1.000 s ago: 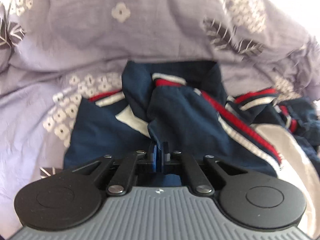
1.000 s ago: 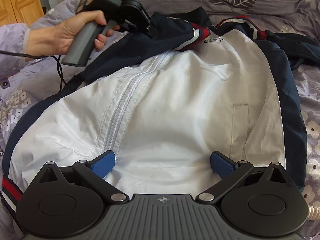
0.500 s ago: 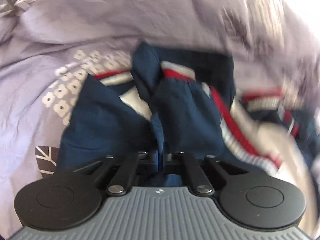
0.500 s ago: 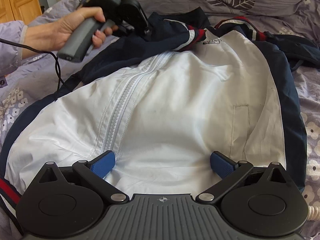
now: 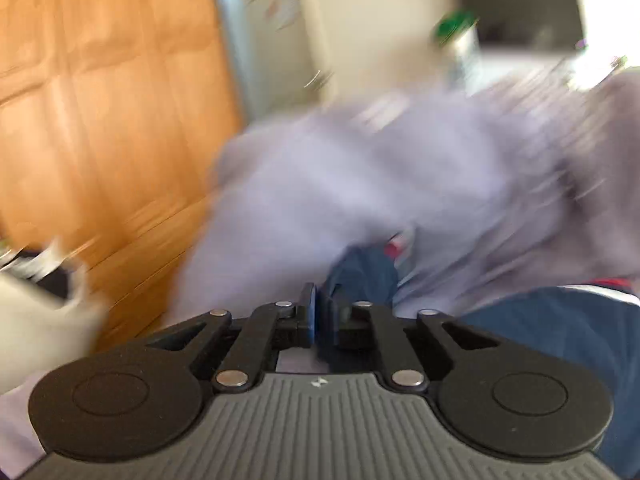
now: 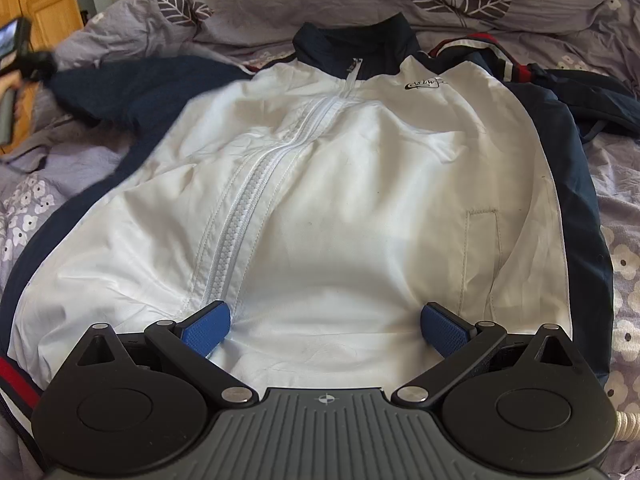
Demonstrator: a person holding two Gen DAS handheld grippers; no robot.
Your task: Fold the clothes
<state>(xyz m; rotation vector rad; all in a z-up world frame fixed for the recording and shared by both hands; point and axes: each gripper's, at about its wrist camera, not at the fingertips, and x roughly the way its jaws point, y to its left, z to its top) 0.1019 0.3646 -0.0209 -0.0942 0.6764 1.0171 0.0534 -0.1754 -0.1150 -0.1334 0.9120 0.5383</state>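
A white zip-up jacket (image 6: pixel 340 208) with navy sleeves and red-white trim lies front up on the bed. My right gripper (image 6: pixel 325 322) is open and empty, low over the jacket's hem, one blue pad each side of the lower front. My left gripper (image 5: pixel 320 316) is shut on the navy sleeve (image 5: pixel 360 276), which it holds stretched out to the jacket's left. In the right wrist view the left gripper (image 6: pixel 24 60) shows blurred at the far left edge, with the sleeve (image 6: pixel 132 88) running to it. The left wrist view is motion-blurred.
A purple floral duvet (image 6: pixel 500 0) covers the bed and is bunched behind the jacket. The other navy sleeve (image 6: pixel 580 96) lies crumpled at the right. A wooden wardrobe (image 5: pixel 100 120) stands to the left of the bed.
My left gripper has pulled the navy sleeve off the jacket's chest and out to the left, uncovering the collar and zip. The left camera swung towards the wardrobe. My right gripper stayed put.
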